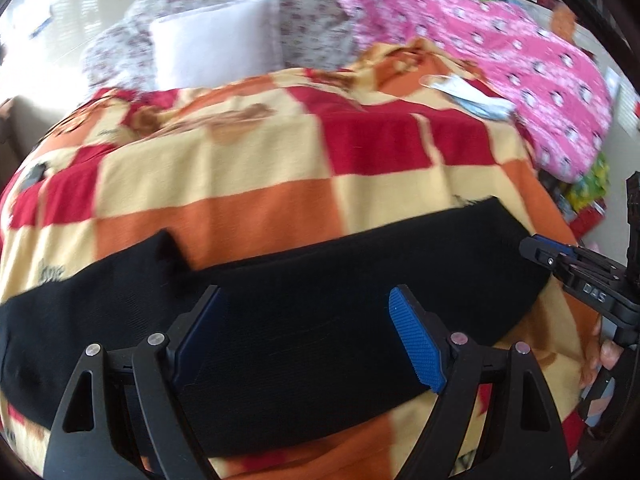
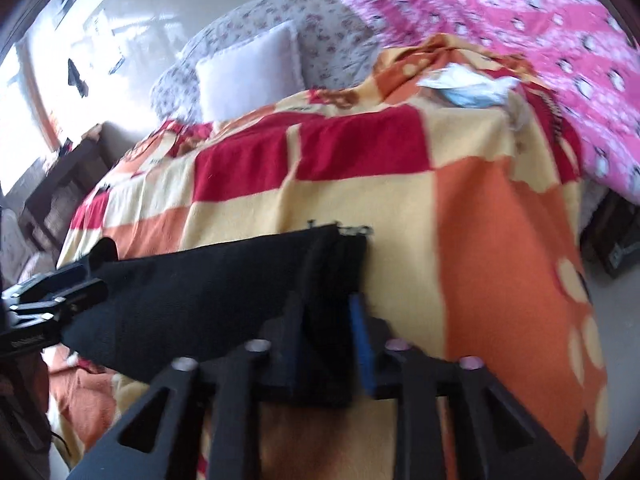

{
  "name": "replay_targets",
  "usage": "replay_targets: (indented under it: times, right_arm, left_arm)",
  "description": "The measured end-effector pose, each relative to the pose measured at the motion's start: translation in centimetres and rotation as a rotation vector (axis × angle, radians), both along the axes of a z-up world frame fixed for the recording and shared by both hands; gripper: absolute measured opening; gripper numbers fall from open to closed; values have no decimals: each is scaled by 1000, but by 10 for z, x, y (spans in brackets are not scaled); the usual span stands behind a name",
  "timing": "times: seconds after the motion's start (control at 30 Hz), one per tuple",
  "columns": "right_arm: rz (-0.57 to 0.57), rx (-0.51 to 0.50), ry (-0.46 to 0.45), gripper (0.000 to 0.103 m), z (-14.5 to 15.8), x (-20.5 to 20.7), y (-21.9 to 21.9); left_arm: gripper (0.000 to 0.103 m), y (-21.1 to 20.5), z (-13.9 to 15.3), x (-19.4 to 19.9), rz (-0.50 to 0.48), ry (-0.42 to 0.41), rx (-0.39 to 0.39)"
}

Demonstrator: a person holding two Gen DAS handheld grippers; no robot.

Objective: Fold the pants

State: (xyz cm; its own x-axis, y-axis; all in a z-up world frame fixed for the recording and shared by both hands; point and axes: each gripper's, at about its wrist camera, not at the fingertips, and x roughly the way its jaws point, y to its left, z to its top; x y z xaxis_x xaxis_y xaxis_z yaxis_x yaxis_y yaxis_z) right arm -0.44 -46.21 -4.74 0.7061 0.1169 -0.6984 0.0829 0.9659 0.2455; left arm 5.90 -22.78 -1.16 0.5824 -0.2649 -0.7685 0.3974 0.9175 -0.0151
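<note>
Checked red, orange and cream blanket (image 1: 260, 184) covers the bed, with a white pillow (image 1: 216, 40) at upper left of the frame. Black pants (image 1: 304, 304) lie in a long band across the lower middle. Left gripper (image 1: 306, 336) hangs over them, its fingers spread wide and empty. Right gripper (image 2: 326, 340) has its fingers pinched on the pants' end. They look soft, light and floppy, so edges and corners seem the best hold.
</note>
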Motion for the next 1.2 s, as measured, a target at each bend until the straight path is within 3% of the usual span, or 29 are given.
replay_targets:
  times: [0.07, 0.17, 0.53, 0.7, 0.9, 1.07, 1.2]
  right_arm:
    - [3, 49, -16, 43, 2, -14, -5]
    - [19, 76, -7, 59, 1, -26, -3]
    - [35, 140, -11, 64, -6, -40, 0]
    - [41, 177, -1, 65, -15, -38, 0]
    - [45, 224, -26, 67, -19, -35, -1]
    - [46, 267, -40, 71, -20, -31, -2]
    - [39, 321, -53, 71, -23, -27, -5]
  left_arm:
    - [84, -12, 0, 1, -20, -20, 25]
    - [84, -31, -1, 5, -51, -24, 46]
    - [84, -67, -5, 19, -138, -33, 75]
    - [84, -86, -7, 32, -219, 28, 44]
    - [84, -127, -19, 45, -326, 61, 100]
    - [84, -154, -25, 57, -394, 138, 54]
    - [84, -169, -29, 60, -415, 141, 51]
